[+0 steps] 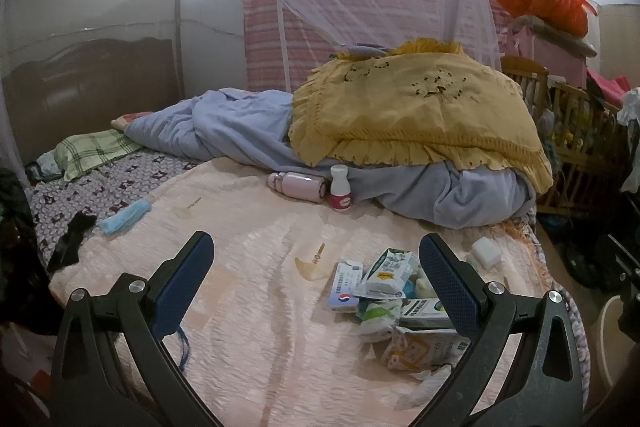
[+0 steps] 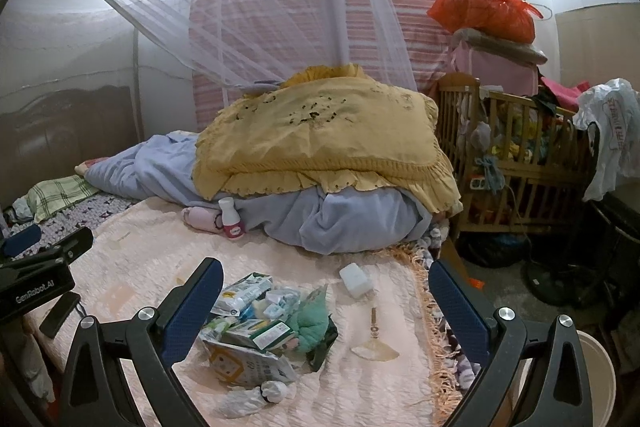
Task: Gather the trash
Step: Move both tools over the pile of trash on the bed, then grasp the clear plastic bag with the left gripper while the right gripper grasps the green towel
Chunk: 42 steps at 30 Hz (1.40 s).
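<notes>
A pile of trash (image 1: 394, 301) lies on the pink bedspread (image 1: 248, 227): crushed milk cartons, wrappers and crumpled tissue. It also shows in the right wrist view (image 2: 260, 327), just inside the left finger. My left gripper (image 1: 316, 267) is open and empty, above the bedspread, with the pile by its right finger. My right gripper (image 2: 326, 291) is open and empty, above the pile's right side. A white block (image 2: 355, 279) lies apart from the pile. A blue face mask (image 1: 126, 215) lies at the far left of the bedspread.
A white bottle (image 1: 340, 188) and a pink bottle (image 1: 298, 185) rest against a blue quilt (image 1: 420, 195) under a yellow pillow (image 1: 412, 107). A wooden crib (image 2: 520, 163) stands right of the bed. A white bucket (image 2: 592, 379) sits on the floor at lower right.
</notes>
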### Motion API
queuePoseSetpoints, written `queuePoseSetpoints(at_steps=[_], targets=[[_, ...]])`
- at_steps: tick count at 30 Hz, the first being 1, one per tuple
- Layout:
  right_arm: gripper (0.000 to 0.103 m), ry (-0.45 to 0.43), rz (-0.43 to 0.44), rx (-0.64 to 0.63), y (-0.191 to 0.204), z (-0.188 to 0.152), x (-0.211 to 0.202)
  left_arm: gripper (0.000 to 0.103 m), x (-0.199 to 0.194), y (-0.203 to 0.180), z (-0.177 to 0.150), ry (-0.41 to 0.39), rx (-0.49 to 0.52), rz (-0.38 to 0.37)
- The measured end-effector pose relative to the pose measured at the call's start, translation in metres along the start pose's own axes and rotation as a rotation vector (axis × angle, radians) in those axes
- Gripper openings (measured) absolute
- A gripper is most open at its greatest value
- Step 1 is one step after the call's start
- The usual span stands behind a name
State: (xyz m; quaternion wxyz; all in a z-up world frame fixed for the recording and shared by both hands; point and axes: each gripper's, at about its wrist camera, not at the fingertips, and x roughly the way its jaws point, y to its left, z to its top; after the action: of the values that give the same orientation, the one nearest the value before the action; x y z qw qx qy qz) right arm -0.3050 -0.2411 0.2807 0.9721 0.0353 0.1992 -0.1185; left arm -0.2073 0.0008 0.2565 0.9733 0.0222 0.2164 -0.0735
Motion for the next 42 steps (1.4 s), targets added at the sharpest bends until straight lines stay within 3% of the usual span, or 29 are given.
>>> queuePoseSetpoints(at_steps=[17, 25, 30, 35, 38, 42], targets=[[0.102, 0.081, 0.022, -0.018, -0.019, -0.016, 0.018, 0.102, 0.018, -0.005, -0.011, 0.044, 0.012, -0.016], [0.101, 0.209, 0.060, -0.026, -0.037, -0.036, 0.048, 0.102, 0.043, -0.003, -0.032, 0.122, 0.035, -0.056], [0.083, 0.318, 0.138, -0.017, -0.041, -0.051, 0.073, 0.102, 0.059, 0.000, -0.051, 0.161, 0.088, -0.055], [0.077, 0.455, 0.304, -0.011, -0.032, -0.070, 0.094, 0.102, 0.074, 0.002, -0.074, 0.251, 0.106, -0.142], [0.076, 0.497, 0.288, -0.066, -0.023, -0.083, 0.106, 0.102, 0.078, -0.006, -0.092, 0.308, 0.122, -0.212], [0.065, 0.533, 0.265, -0.061, -0.034, -0.088, 0.126, 0.102, 0.078, -0.031, -0.110, 0.352, 0.183, -0.308]])
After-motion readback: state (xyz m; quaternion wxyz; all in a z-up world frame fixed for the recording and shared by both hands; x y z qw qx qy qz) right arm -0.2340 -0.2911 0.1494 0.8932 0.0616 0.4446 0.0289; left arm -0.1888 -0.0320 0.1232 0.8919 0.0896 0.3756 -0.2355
